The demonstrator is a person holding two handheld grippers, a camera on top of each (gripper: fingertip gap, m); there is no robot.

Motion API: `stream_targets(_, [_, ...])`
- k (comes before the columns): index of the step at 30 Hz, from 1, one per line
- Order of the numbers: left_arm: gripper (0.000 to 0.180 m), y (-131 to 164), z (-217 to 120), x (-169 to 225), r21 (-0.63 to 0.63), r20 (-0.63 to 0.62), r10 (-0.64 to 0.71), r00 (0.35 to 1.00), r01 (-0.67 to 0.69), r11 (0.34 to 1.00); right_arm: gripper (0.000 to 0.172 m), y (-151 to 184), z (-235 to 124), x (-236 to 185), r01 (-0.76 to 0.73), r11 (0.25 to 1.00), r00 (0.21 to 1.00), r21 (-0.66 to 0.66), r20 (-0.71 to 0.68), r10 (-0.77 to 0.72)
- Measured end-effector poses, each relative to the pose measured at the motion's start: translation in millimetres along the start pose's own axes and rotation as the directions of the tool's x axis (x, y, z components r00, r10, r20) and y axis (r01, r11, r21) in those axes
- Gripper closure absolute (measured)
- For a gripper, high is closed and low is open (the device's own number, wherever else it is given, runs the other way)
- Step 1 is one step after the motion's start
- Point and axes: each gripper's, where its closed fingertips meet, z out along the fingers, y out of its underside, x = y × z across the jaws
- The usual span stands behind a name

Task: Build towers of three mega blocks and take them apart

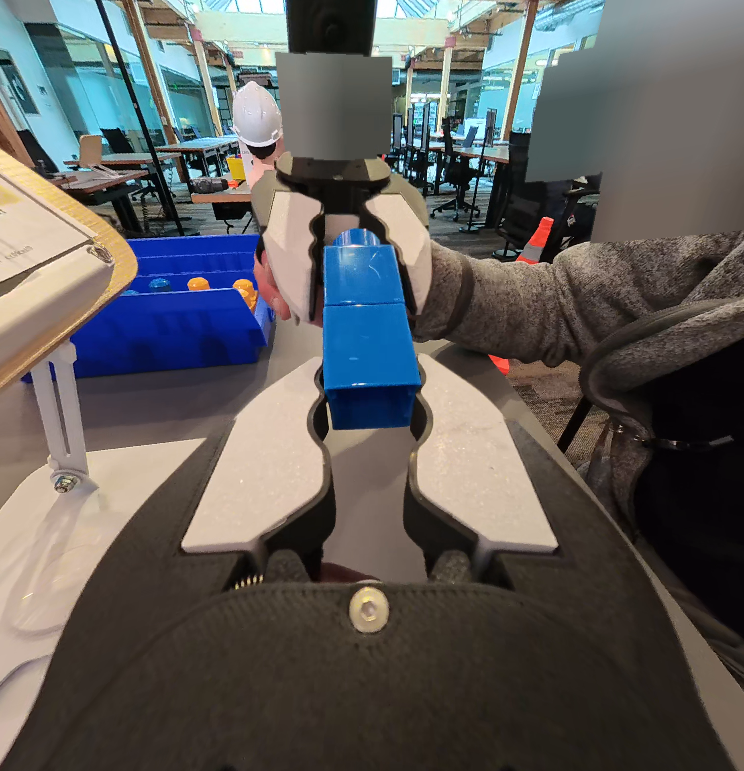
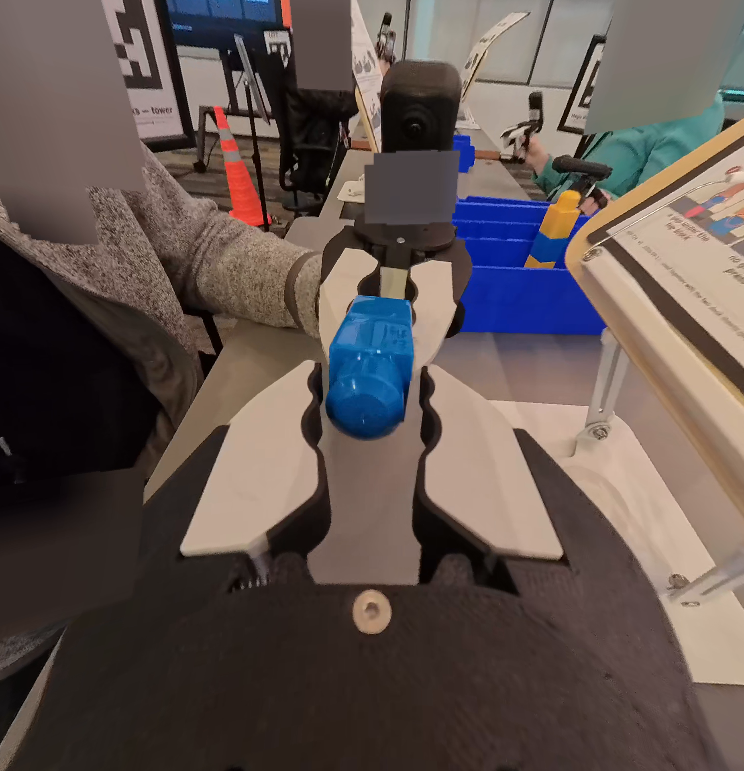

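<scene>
Beside the blue bin (image 1: 165, 329) on the table (image 1: 161, 400), your two grippers' fingers each clamp one block of a two-block blue stack (image 1: 368, 333), third pending.

A grey table (image 1: 174, 400) carries a blue bin (image 1: 165, 329) and a white stand base (image 1: 40, 542).

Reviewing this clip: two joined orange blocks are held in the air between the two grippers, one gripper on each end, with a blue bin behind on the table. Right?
Not quite: the joined blocks are blue, not orange, as the left wrist view shows. The rest stands: the left gripper and right gripper each hold one end, and a blue bin sits behind on the table.
</scene>
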Motion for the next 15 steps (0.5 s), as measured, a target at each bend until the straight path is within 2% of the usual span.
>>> stream_targets(1, [0.144,1.8,1.2,0.0,-0.012,0.005,0.003,1.000,-0.003,1.000,0.131,1.4,2.6,-0.4,0.013,1.000,1.000,-0.013,-0.005,-0.013])
stream_targets(2, [0.144,1.4,0.9,-1.2,-0.005,0.015,0.004,1.000,-0.004,1.000,0.135,1.1,3.6,0.4,0.032,0.999,0.999,-0.015,-0.023,-0.032])
stream_targets(11, [0.145,-4.0,-3.5,-0.1,0.007,0.052,0.074,0.996,-0.075,0.997,0.135,-3.6,3.0,-1.6,0.067,0.997,0.996,-0.043,-0.062,-0.069])
stream_targets(13, [0.145,-15.0,-16.6,-2.8,0.071,0.055,0.041,0.998,-0.045,0.996,0.135,-17.8,-19.2,1.9,0.071,0.997,0.992,0.028,-0.106,-0.067])
stream_targets(15, [0.145,-19.7,-30.0,-10.7,0.081,0.101,0.053,0.993,-0.061,0.995,0.135,-16.5,-48.8,14.0,0.072,0.997,0.976,0.015,-0.206,-0.068])
